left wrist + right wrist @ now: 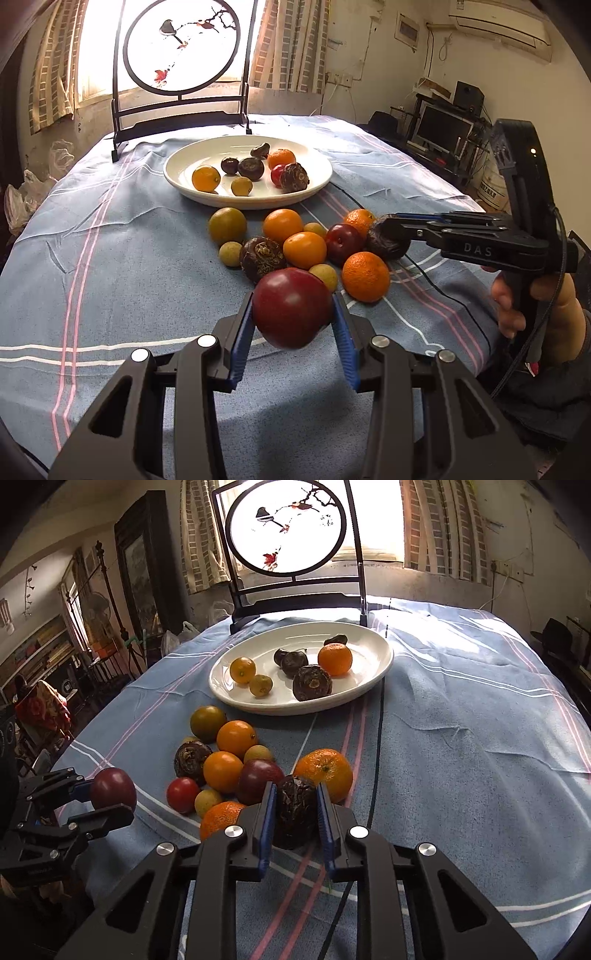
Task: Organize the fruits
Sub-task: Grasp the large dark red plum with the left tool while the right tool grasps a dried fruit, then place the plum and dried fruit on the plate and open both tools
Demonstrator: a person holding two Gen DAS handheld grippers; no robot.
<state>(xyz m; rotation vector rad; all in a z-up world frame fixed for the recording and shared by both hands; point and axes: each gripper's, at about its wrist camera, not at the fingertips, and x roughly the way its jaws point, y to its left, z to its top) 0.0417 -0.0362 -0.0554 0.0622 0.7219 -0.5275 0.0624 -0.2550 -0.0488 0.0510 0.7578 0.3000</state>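
The left tongs [293, 319] pinch a dark red plum [291, 308] above the striped cloth on the tabletop [129, 258]. The right tongs [295, 808] clamp a wrinkled dark fruit [297, 812] at the near edge of the loose fruit pile [229, 764]. Beyond it, a white plate [369, 642] holds more fruit.
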